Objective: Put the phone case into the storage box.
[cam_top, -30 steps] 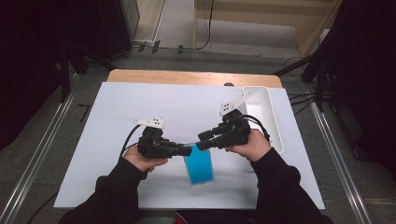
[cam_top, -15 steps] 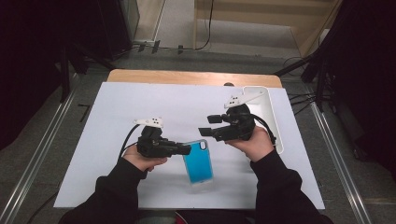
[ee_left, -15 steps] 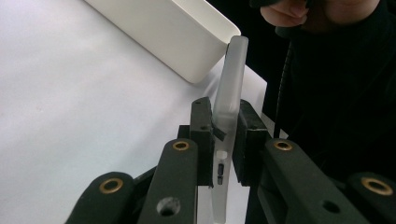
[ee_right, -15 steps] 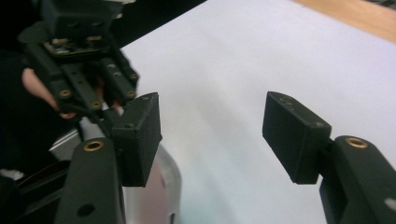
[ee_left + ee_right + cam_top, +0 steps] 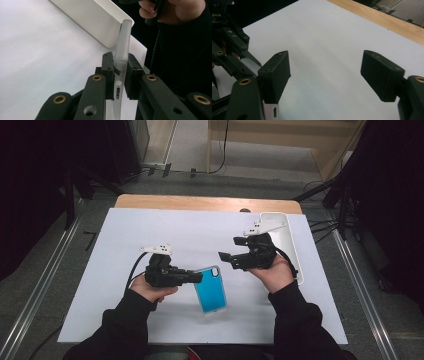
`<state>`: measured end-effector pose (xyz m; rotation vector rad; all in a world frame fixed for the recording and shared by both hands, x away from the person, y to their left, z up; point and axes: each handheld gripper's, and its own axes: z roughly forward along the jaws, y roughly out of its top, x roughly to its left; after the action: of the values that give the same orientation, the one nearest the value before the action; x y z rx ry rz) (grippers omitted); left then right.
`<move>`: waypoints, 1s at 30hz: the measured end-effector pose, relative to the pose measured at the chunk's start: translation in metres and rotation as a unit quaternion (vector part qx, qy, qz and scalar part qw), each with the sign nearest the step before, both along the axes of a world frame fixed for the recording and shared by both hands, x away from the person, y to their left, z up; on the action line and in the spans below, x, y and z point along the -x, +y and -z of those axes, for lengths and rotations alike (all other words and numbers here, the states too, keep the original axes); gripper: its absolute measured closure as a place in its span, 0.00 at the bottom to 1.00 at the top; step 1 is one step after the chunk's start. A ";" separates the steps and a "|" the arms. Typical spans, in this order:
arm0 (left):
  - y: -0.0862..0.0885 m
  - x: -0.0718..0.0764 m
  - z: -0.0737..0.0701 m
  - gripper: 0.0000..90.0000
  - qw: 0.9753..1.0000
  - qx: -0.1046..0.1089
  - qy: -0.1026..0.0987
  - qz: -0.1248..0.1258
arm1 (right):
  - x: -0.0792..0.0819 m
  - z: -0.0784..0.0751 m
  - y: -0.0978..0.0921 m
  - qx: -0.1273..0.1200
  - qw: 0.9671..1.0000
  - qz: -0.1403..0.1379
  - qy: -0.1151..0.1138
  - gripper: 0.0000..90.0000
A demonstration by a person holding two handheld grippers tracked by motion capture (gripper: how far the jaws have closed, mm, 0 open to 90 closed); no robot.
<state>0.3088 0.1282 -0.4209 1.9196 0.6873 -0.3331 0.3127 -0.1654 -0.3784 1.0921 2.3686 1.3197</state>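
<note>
While the person leans in over the table, this is how things stand:

Left hand-held gripper [image 5: 198,276]: clenched on the phone case, its two black jaws pressed against the case's upper left edge; in the left gripper view [image 5: 119,75] the frosted rim of the case stands squeezed between the pads.

Phone case [image 5: 210,289]: blue with a clear rim, near the middle of the table toward the person's side, tilted, held edge-on by the left hand-held gripper; whether its lower end touches the sheet I cannot tell.

Right hand-held gripper [image 5: 223,258]: released, jaws spread wide with nothing between them, held up and to the right of the case and apart from it; in the right gripper view [image 5: 325,75] only bare white sheet lies between the pads.

Table [image 5: 150,225]: wooden top covered by a white sheet, a strip of wood showing at the far edge.

White tray [image 5: 282,232]: a long shallow tray at the right side of the sheet, just beyond the right hand [image 5: 275,275].
</note>
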 end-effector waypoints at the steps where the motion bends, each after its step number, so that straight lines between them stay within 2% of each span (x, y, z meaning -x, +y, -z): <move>1: 0.000 0.000 0.000 0.88 1.000 -0.001 0.000 -0.001 | -0.001 0.001 -0.001 -0.001 1.000 0.000 0.000 0.21; 3: 0.000 0.000 0.000 0.88 1.000 -0.001 0.000 -0.001 | -0.001 0.003 -0.001 0.002 1.000 0.009 -0.001 0.18; 6: 0.001 0.000 0.000 0.88 1.000 -0.003 0.002 -0.003 | -0.003 0.006 -0.001 0.005 1.000 0.019 -0.005 0.00; 12: 0.002 -0.001 0.000 0.88 1.000 -0.003 0.004 -0.014 | -0.003 0.014 -0.002 0.008 1.000 0.018 -0.001 0.00; 15: 0.004 -0.002 0.000 0.88 1.000 -0.003 0.004 -0.021 | -0.002 0.016 -0.003 -0.007 1.000 0.016 0.003 0.00; 17: 0.005 -0.003 0.000 0.88 1.000 -0.003 0.002 -0.024 | -0.003 0.017 -0.003 -0.005 1.000 0.016 0.012 0.00; 22: 0.007 -0.003 0.000 0.88 0.999 -0.003 -0.001 -0.036 | -0.002 0.018 -0.002 0.009 1.000 0.023 0.010 0.00; 24: 0.007 -0.003 -0.001 0.88 0.999 -0.002 -0.001 -0.042 | -0.002 0.019 0.000 0.010 0.999 0.032 0.008 0.00; 30: 0.010 -0.005 0.000 0.88 0.998 -0.001 0.001 -0.055 | 0.001 0.021 0.002 0.006 0.999 0.034 0.001 0.00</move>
<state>0.3137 0.1387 -0.4204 1.8755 0.7920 -0.2646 0.3120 -0.1633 -0.3990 1.1596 2.3159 1.2801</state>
